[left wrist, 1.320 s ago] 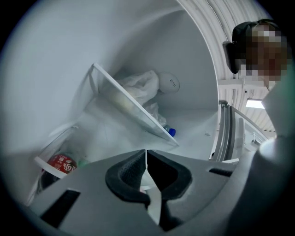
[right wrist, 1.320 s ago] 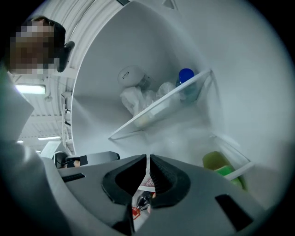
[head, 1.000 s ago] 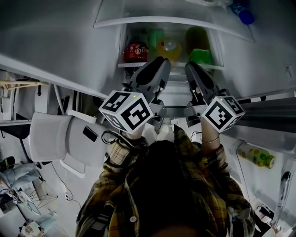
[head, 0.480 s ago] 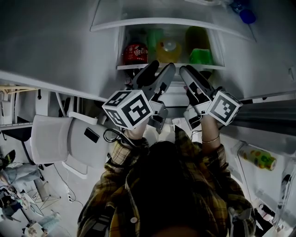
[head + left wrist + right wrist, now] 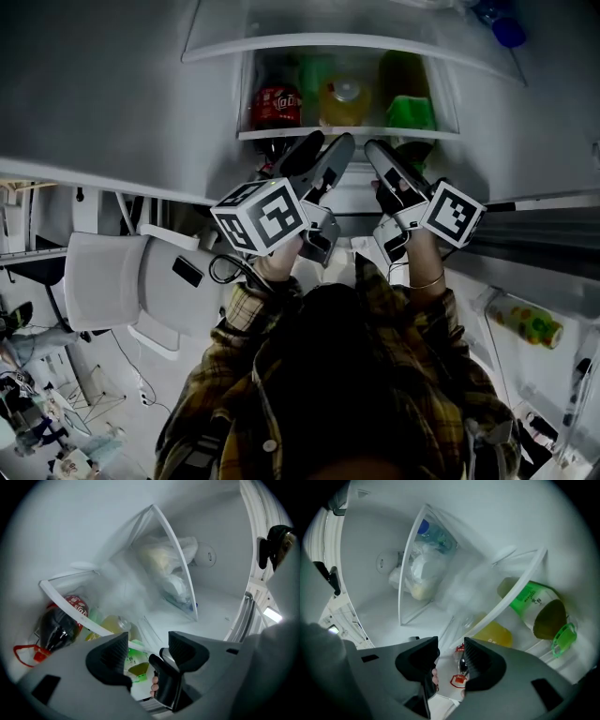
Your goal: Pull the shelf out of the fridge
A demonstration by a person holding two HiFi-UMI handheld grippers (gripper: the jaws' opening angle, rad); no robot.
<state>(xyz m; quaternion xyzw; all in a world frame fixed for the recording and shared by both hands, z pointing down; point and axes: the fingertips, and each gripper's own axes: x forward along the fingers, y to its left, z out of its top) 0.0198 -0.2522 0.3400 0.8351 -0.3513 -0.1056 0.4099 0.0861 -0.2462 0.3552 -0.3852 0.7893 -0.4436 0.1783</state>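
Note:
The fridge shelf (image 5: 347, 134) is a fogged glass plate with a white front rim (image 5: 70, 613) (image 5: 511, 602). It carries a red cola bottle (image 5: 277, 105), a yellow bottle (image 5: 342, 101) and a green bottle (image 5: 410, 111). My left gripper (image 5: 323, 157) (image 5: 147, 653) hangs just in front of and below the rim; its jaws have just been opening and grip nothing. My right gripper (image 5: 380, 157) (image 5: 450, 660) sits beside it, its jaws also just opened and bare. Each gripper view shows only the other gripper between the jaws.
An upper glass shelf (image 5: 180, 569) holds a bagged food item (image 5: 419, 571). The open fridge door at the right carries a bottle (image 5: 520, 321). A white chair (image 5: 122, 281) stands at the left, close to the person's elbow.
Both grippers have sunk a little below the shelf rim and rolled. Their jaws, shut a second ago, now stand apart.

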